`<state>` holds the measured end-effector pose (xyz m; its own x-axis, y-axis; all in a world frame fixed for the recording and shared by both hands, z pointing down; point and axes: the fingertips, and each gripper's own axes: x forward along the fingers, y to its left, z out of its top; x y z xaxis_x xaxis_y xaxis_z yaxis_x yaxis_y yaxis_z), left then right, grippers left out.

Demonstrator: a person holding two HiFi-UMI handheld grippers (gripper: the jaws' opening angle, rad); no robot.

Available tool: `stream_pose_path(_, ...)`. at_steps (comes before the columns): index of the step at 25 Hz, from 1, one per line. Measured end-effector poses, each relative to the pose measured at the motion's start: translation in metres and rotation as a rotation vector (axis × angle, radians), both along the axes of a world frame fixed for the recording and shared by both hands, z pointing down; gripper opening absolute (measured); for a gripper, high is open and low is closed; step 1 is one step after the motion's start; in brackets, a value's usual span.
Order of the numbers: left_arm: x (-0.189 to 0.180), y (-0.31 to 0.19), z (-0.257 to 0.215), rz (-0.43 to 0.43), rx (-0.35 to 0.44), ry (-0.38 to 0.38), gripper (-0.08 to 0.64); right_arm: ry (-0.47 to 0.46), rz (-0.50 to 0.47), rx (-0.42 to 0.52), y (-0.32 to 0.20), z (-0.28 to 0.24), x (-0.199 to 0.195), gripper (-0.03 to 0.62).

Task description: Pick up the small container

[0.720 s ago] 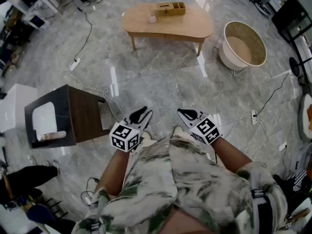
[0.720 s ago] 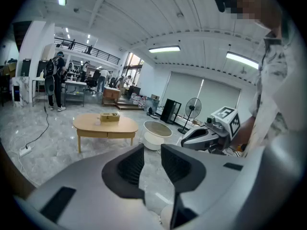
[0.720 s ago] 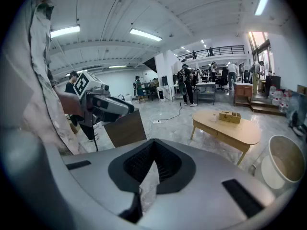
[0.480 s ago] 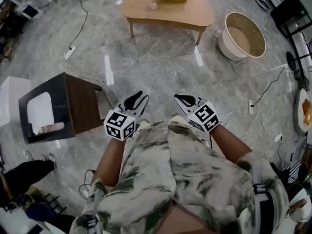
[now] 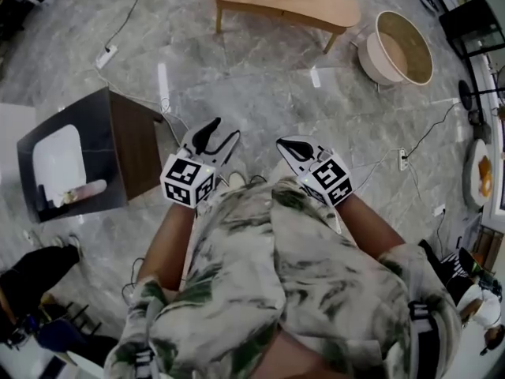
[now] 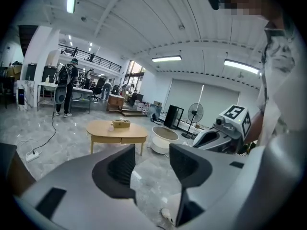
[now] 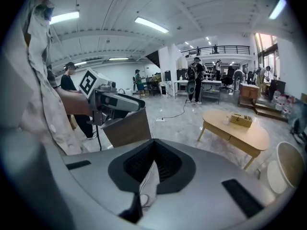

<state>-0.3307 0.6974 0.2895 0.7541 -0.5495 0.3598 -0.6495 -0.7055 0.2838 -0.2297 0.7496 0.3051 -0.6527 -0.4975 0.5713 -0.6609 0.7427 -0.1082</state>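
The small pinkish container (image 6: 111, 127) stands on a light wooden low table (image 6: 117, 132) several steps ahead, beside a wooden box (image 6: 121, 123). The right gripper view shows the same container (image 7: 226, 120), box (image 7: 241, 120) and table (image 7: 240, 133). In the head view the table (image 5: 316, 2) is cut off by the top edge. I hold both grippers close in front of my body, far from the table. My left gripper (image 5: 221, 133) is open with nothing between its jaws (image 6: 152, 164). My right gripper (image 5: 286, 144) is shut and empty, its tips meeting (image 7: 153, 145).
A dark side cabinet (image 5: 118, 144) with a white item inside stands on the floor at my left. A round tub-shaped seat (image 5: 402, 47) sits right of the table. Cables and a power strip (image 5: 105, 54) lie on the marble floor. A person's legs (image 5: 31, 279) are at lower left.
The table has slid up to the head view's top edge and the cabinet has shifted left. Both grippers keep their places in front of my body.
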Motion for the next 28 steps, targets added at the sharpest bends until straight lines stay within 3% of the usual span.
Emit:
stream_pose_path(5,-0.026,-0.025,0.010,-0.007,0.005,0.000,0.241,-0.024,-0.012,-0.027,-0.006,0.006,-0.029,0.020)
stream_pose_path(11,-0.008,-0.070,0.017,-0.016,-0.004,0.009,0.241,-0.030,0.015,-0.021,-0.053,0.009,-0.005,0.020)
stream_pose_path(17,0.032,-0.151,0.025,-0.016,-0.036,-0.034,0.241,-0.062,0.013,-0.046,-0.137,0.022,0.042,0.020)
stream_pose_path(22,0.077,-0.239,0.019,-0.016,-0.015,-0.061,0.241,-0.079,0.010,-0.057,-0.216,0.028,0.084,0.020)
stream_pose_path(28,0.136,-0.313,0.019,-0.008,0.002,-0.074,0.241,-0.075,0.006,-0.069,-0.277,0.041,0.130,0.020)
